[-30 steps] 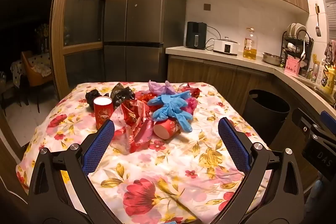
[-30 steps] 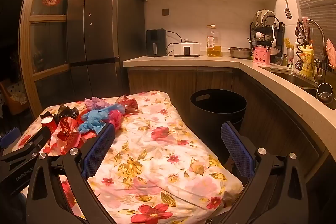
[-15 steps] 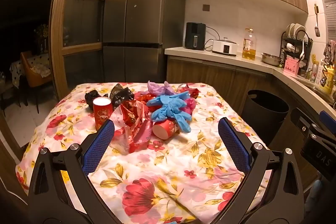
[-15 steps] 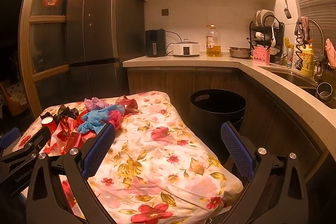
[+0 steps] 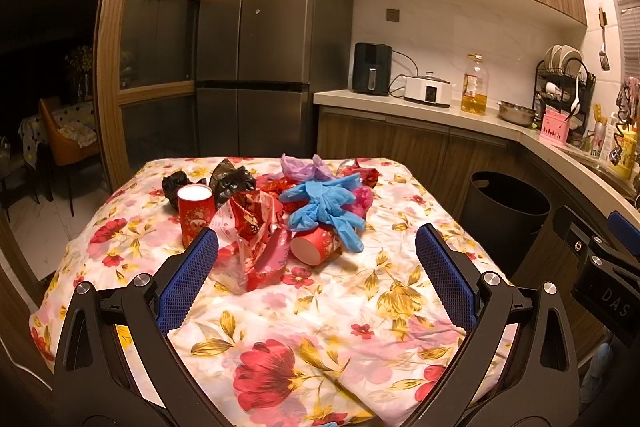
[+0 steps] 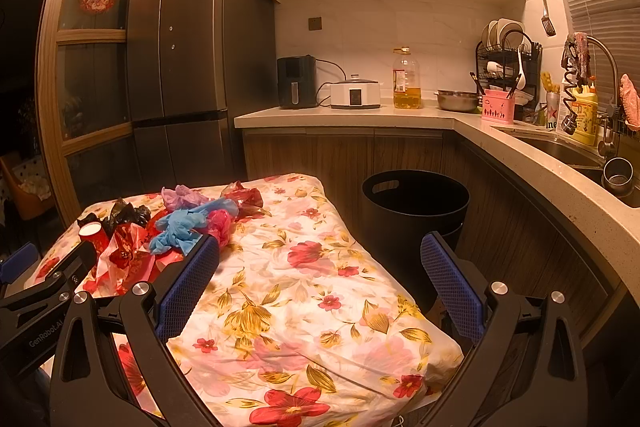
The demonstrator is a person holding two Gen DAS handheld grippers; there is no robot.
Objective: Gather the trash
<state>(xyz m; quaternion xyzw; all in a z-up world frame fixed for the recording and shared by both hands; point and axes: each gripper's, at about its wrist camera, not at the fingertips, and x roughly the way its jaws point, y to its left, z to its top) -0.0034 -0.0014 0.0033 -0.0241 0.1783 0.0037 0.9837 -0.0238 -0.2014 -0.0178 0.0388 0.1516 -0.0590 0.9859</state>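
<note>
Trash pile (image 5: 280,211) beyond left gripper (image 5: 316,279), tipped red cup (image 5: 316,245) lying mouth toward left fingers, right gripper (image 6: 320,283) likewise spread wide, empty, black bin (image 6: 416,211) ahead.

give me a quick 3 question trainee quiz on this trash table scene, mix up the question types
1. True or false: the left gripper is shut on the blue gloves.
2. Multiple choice: the black bin stands (A) on the counter, (B) on the floor between the table and the cabinets, (C) beside the fridge door.
3. Fill in: of the two red paper cups, one stands upright and the other lies on its ____.

Key
1. False: its jaws are wide apart, with nothing between them. The right gripper is open too.
2. B
3. side, under the gloves.
</note>
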